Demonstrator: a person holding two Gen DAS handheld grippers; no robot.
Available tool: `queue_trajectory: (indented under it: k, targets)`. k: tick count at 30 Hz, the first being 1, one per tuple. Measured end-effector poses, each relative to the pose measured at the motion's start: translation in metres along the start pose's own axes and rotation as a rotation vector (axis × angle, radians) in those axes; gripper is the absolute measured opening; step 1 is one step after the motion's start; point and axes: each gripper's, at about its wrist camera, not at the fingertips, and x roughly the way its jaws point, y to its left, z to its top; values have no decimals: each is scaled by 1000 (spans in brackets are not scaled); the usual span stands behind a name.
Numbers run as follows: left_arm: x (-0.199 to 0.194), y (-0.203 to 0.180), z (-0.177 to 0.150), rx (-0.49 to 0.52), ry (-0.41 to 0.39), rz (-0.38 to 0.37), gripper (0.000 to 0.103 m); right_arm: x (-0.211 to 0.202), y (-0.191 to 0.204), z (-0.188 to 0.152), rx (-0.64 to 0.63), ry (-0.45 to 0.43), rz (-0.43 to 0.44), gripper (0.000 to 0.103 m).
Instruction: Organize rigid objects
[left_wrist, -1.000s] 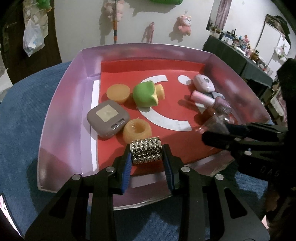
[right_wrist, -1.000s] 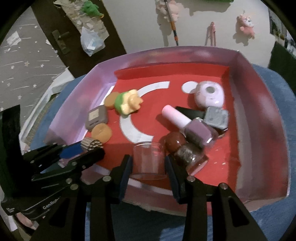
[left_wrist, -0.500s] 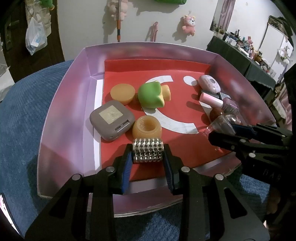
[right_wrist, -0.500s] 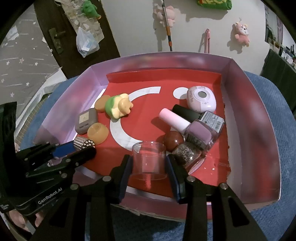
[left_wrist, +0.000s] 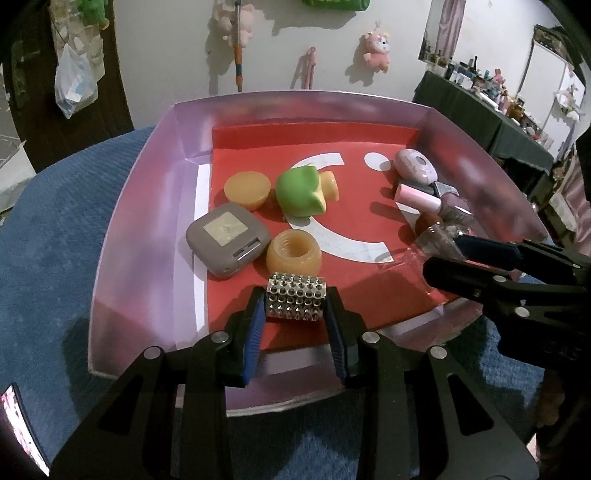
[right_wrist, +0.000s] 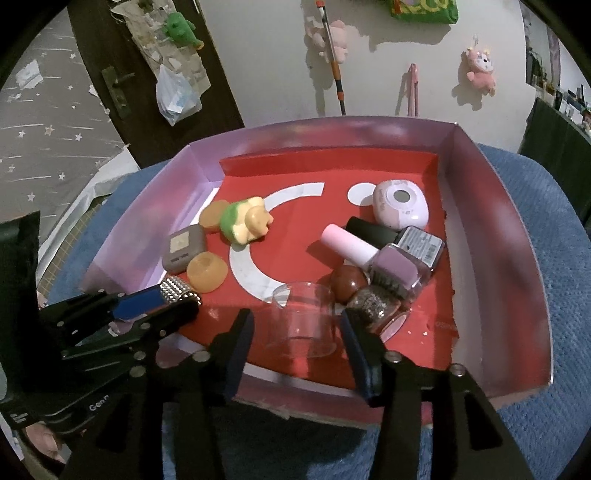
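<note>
A pink-walled tray (left_wrist: 140, 206) with a red floor holds small rigid objects. My left gripper (left_wrist: 295, 306) is shut on a silver studded cylinder (left_wrist: 296, 302) low over the tray's near edge; it also shows in the right wrist view (right_wrist: 177, 295). My right gripper (right_wrist: 297, 325) has opened around a clear plastic cup (right_wrist: 301, 319), which rests on the tray floor with gaps to both fingers. Nail polish bottles (right_wrist: 391, 264) and a brown ball (right_wrist: 349, 282) lie just right of the cup.
In the tray are a grey square case (left_wrist: 227, 238), two orange rubber pieces (left_wrist: 293, 253), a green and yellow toy (left_wrist: 301, 190) and a pale pink round case (right_wrist: 400, 203). The tray sits on a blue cushion (left_wrist: 48, 236). A wall with hanging toys is behind.
My right gripper has let go of the clear cup, which now sits on the tray floor. Both grippers have drawn back slightly. The left keeps hold of the studded cylinder.
</note>
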Motion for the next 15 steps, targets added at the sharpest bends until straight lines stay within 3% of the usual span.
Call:
queue_trajectory:
  k: [4, 5, 6, 7, 8, 15]
  targets:
    - [-7, 0, -3, -1, -11, -4, 30, -12, -1, -4, 13, -28, 12, 57]
    - [-9, 0, -4, -1, -16, 1, 35, -14, -1, -4, 16, -34, 15, 57]
    - [-11, -1, -4, -2, -21, 4, 43, -18, -2, -6, 20, -42, 20, 58]
    - [-13, 0, -4, -3, -29, 7, 67, -21, -2, -7, 23, -49, 23, 59]
    - [-17, -1, -5, -6, -43, 6, 82, -26, -2, -8, 26, -60, 25, 62]
    - [-42, -2, -10, -9, -106, 32, 84, -60, 3, -18, 36, -160, 25, 68]
